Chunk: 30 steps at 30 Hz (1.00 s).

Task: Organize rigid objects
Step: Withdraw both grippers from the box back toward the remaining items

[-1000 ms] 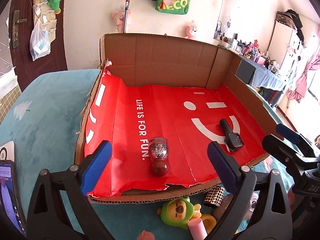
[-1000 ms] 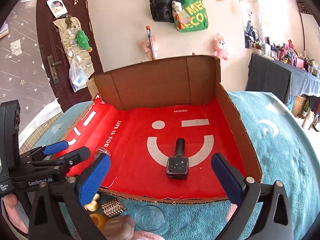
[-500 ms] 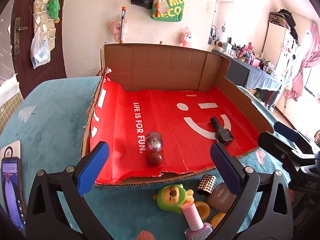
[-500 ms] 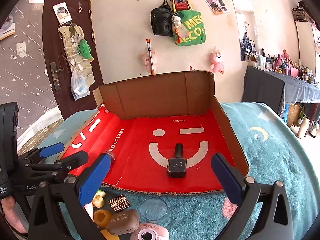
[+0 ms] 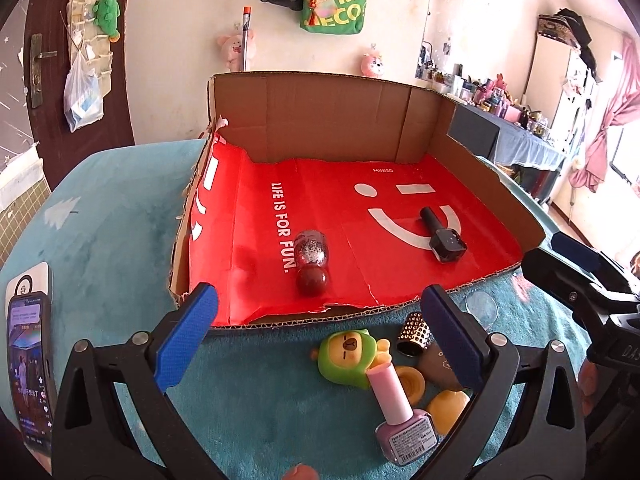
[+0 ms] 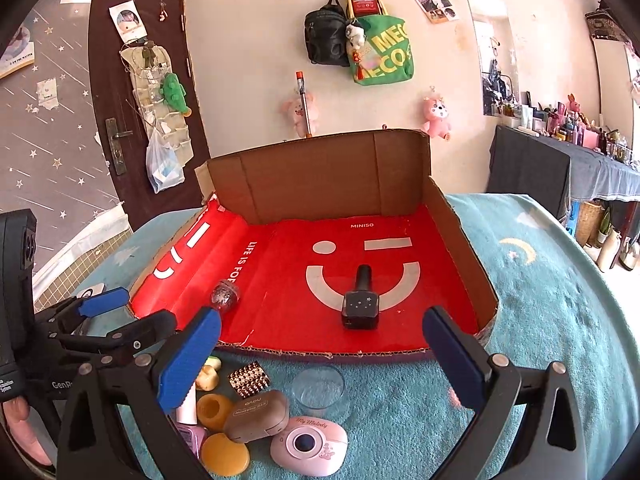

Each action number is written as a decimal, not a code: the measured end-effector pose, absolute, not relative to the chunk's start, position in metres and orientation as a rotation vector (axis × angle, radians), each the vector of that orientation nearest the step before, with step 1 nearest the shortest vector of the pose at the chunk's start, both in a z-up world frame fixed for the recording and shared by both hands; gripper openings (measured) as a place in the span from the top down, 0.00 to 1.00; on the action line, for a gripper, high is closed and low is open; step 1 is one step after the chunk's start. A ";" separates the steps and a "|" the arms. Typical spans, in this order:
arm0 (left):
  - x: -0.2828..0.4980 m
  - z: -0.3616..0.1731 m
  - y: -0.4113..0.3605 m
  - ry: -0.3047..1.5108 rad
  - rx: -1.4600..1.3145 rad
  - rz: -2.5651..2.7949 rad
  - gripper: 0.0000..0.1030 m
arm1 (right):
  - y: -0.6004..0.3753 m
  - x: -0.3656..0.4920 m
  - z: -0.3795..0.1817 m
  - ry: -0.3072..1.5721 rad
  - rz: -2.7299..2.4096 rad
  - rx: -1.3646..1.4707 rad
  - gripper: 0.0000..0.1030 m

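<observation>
Cardboard box (image 5: 320,120) lined with red printed paper sits on the teal fuzzy blanket (image 5: 112,220), holding a black square nail polish bottle (image 5: 442,236) lying on the smile print and a glitter-filled round bottle with a dark red cap (image 5: 312,266) near the front edge. Both blue-padded grippers, left gripper (image 5: 316,340) and right gripper (image 6: 320,360), hover spread wide and empty before it. Between them lie a green toy figure (image 5: 348,354), a pink nail polish bottle (image 5: 396,408) and a studded metal cap (image 5: 416,334).
</observation>
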<state>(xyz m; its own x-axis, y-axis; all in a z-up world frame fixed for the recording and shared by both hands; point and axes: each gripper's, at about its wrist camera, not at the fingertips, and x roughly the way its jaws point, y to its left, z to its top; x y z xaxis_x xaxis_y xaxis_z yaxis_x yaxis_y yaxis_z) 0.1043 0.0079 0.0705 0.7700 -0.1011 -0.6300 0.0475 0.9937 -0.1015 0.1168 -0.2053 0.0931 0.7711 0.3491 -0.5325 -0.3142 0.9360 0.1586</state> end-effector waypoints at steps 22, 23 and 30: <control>0.086 0.063 0.004 0.732 -0.092 -0.094 0.00 | -0.211 0.095 0.082 0.629 0.346 0.081 0.00; 0.086 0.062 0.004 0.733 -0.092 -0.094 0.00 | -0.212 0.094 0.081 0.632 0.346 0.083 0.00; 0.082 0.061 0.005 0.741 -0.086 -0.084 0.00 | -0.212 0.090 0.080 0.635 0.348 0.087 0.00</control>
<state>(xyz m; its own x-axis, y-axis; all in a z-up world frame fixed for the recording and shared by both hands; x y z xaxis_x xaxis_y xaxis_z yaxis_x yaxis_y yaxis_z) 0.0818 0.0046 0.0612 0.7348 -0.1065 -0.6698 0.0460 0.9932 -0.1074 0.0902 -0.2124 0.0796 0.7494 0.3445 -0.5655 -0.2918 0.9384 0.1851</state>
